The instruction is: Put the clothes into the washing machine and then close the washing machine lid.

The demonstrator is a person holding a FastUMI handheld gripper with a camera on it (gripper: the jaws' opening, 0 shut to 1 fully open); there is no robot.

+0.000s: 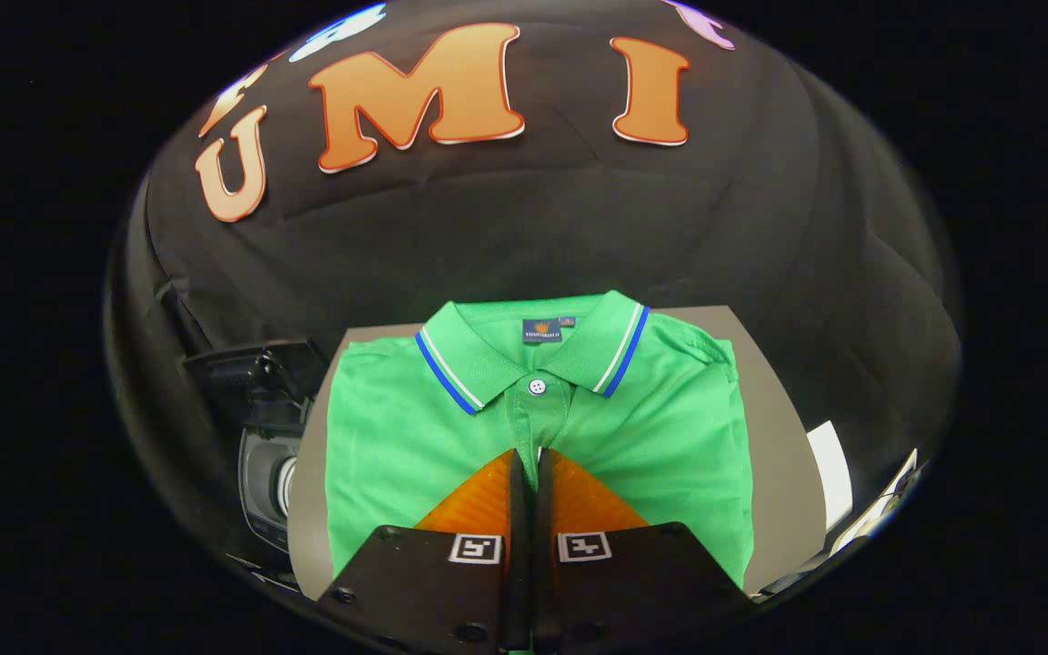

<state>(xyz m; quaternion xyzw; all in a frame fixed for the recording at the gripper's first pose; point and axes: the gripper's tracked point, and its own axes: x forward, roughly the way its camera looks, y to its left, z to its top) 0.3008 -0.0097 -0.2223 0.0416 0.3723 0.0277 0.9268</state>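
One garment is all I have to deal with from the gripper view: a folded bright green polo shirt point(538, 428) with a blue-and-white striped collar point(533, 350) and a small white button point(537, 387) at the neck, lying flat on a grey tabletop point(774, 437). It sits square to me, collar on the far side, hem on the near side under my tool.

My gripper point(531, 459) is right over the shirt's front, fingers pressed together with barely a slit between them, tips resting on or just above the placket, a little nearer than the button. Is there cloth pinched in that slit? I can't tell from here; the fabric around the tips looks smooth, not bunched, so I'd guess nothing is gathered yet.

Off to the left, just beside the table's edge and lower down, I see a dark machine with a round grey opening point(269, 482), which I take to be the washing machine. Whether its lid stands open I can't make out. On the right, near the table's edge, there is a white sheet-like thing point(831, 473).

So I judge we're at the very first step, the pickup. Next I need a real bite of fabric, a lift that clears the table, then a swing left towards that opening. The folded shirt may unfold and drape as it rises.
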